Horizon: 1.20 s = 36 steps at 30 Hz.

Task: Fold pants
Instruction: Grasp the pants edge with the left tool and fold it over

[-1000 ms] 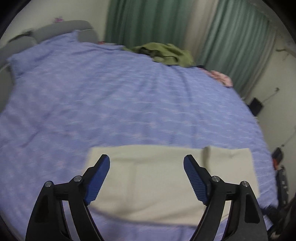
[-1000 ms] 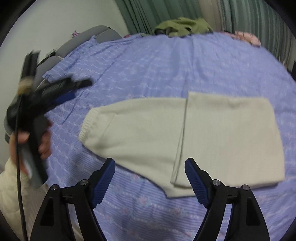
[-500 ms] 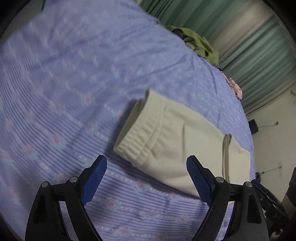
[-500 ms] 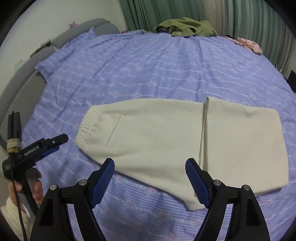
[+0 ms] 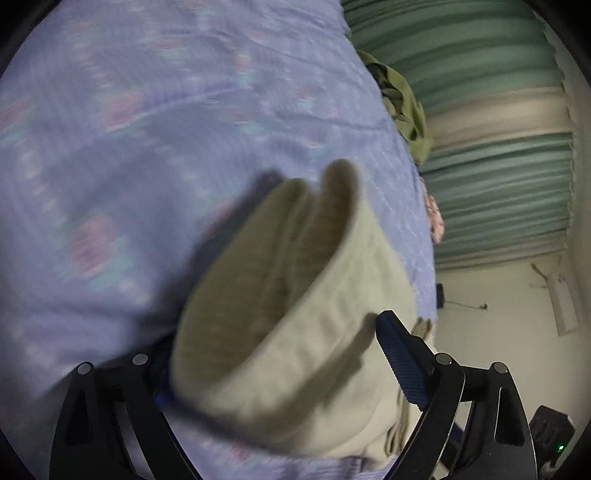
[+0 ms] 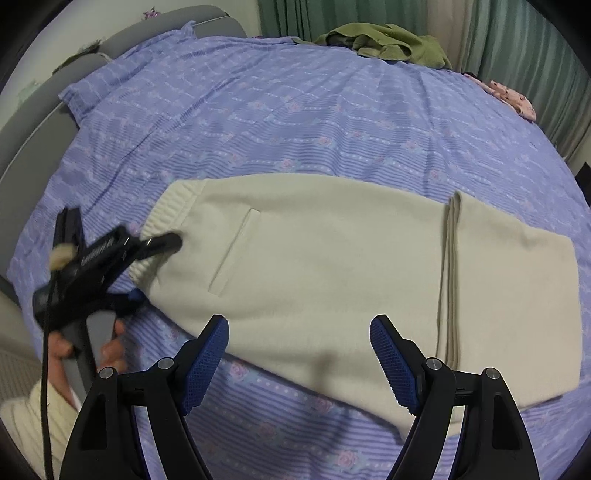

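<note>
Nearest in the right wrist view: right gripper (image 6: 299, 360), jaws wide apart, nothing between the blue pads, hovering over the near edge of the cream pants (image 6: 332, 266). Pants laid flat across the purple floral bedsheet (image 6: 314, 122), waistband to the left, leg ends folded back over the right part, fold edge running near to far. At the left, left gripper (image 6: 147, 266), held by a hand (image 6: 88, 347) in a pale sleeve, upper finger over the ribbed waistband, lower finger at sheet level beside it. In the blurred left wrist view: left gripper (image 5: 273, 373) with jaws spread and just opening further, waistband of the pants (image 5: 295, 314) between them, pads not pressing on the cloth. Farther back, olive garment (image 6: 388, 40) and pink patterned cloth (image 6: 511, 98) at the far edge of the bed. Beyond, green curtains (image 6: 517, 33) and grey headboard (image 6: 33, 122) at far left.
</note>
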Each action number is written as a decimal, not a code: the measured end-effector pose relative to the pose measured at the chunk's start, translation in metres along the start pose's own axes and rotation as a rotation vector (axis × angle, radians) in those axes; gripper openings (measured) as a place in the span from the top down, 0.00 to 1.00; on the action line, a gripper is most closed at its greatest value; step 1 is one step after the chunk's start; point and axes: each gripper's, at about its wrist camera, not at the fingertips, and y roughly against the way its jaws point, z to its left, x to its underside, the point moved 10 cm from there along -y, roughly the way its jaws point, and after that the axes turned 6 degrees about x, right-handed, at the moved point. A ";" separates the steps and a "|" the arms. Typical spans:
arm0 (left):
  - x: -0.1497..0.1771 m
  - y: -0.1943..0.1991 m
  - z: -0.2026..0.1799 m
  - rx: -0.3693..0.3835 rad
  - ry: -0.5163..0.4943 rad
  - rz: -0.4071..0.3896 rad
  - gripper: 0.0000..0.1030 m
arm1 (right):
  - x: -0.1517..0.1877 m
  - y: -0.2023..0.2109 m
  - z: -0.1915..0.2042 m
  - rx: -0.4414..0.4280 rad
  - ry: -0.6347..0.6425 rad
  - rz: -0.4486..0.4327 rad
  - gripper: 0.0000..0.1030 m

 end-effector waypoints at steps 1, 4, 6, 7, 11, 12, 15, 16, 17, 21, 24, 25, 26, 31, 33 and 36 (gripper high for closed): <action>0.000 -0.001 -0.004 0.008 0.005 0.000 0.23 | -0.001 0.000 -0.001 -0.006 -0.006 -0.001 0.22; 0.001 0.016 -0.021 0.079 0.039 -0.035 0.62 | -0.004 -0.002 -0.008 -0.002 -0.032 -0.005 0.22; 0.003 0.041 -0.051 0.205 0.007 -0.105 0.65 | -0.004 -0.001 -0.017 0.002 -0.057 -0.003 0.22; 0.005 0.043 -0.062 0.235 -0.040 -0.122 0.62 | -0.005 0.000 -0.024 0.002 -0.072 -0.009 0.22; 0.006 0.010 -0.044 0.069 -0.030 -0.071 0.56 | -0.007 0.002 -0.040 0.009 -0.110 -0.019 0.22; 0.004 0.003 -0.036 0.007 -0.019 -0.074 0.56 | -0.008 0.002 -0.044 0.019 -0.121 -0.020 0.22; 0.007 -0.009 -0.038 -0.084 -0.033 -0.062 0.57 | -0.008 0.000 -0.056 0.052 -0.151 -0.015 0.22; 0.008 -0.010 -0.041 -0.129 -0.051 -0.061 0.70 | -0.008 0.001 -0.058 0.045 -0.159 -0.018 0.22; 0.008 -0.009 -0.047 -0.187 -0.076 -0.054 0.75 | -0.008 0.002 -0.061 0.039 -0.171 -0.021 0.22; 0.010 0.020 -0.102 -0.198 -0.180 -0.105 0.76 | -0.004 0.019 -0.085 0.031 -0.224 -0.037 0.22; 0.021 0.037 -0.170 -0.216 -0.311 -0.156 0.76 | 0.000 0.042 -0.110 0.025 -0.248 -0.066 0.22; 0.024 0.038 -0.188 -0.227 -0.357 -0.170 0.76 | 0.002 0.053 -0.121 0.036 -0.250 -0.082 0.22; 0.031 0.039 -0.209 -0.246 -0.410 -0.179 0.76 | 0.004 0.068 -0.137 0.053 -0.249 -0.106 0.22; 0.078 0.009 -0.312 -0.268 -0.611 -0.160 0.76 | 0.015 0.118 -0.203 0.119 -0.262 -0.174 0.22; 0.099 0.001 -0.338 -0.259 -0.665 -0.145 0.76 | 0.023 0.137 -0.235 0.139 -0.275 -0.195 0.22; 0.135 -0.029 -0.377 -0.253 -0.719 -0.105 0.76 | 0.036 0.156 -0.277 0.163 -0.299 -0.220 0.22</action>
